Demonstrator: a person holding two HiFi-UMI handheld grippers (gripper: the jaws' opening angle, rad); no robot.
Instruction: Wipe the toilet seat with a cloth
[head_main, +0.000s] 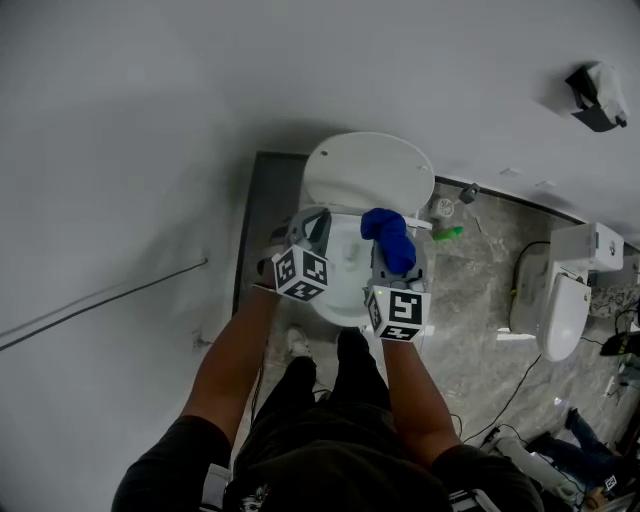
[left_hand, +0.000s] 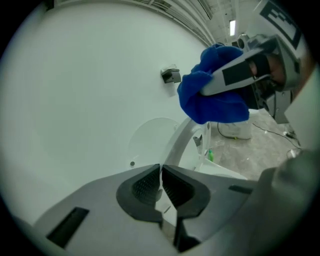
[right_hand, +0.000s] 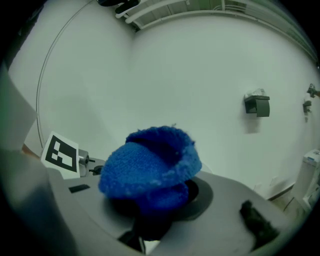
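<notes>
Head view | right gripper (right_hand: 150, 220) pinches bunched blue cloth (head_main: 389, 238) | cloth's long axis runs gripper-to-lid, free end toward raised lid (head_main: 368, 172) | above toilet seat (head_main: 338, 312), right edge | left gripper (left_hand: 161, 184) pressed together, empty

cloth (right_hand: 150, 170): blue fuzzy knit | toilet (head_main: 368, 172): gloss wht, smooth | floor (head_main: 480, 290): polished stone-look

I'm working in a bathroom. A white toilet (head_main: 367, 175) with its lid up stands against a plain white wall (head_main: 150, 120). A paper holder (head_main: 597, 97) hangs on that wall, and a second toilet (head_main: 562, 315) sits off to my right on the grey marbled floor (head_main: 480, 300).
</notes>
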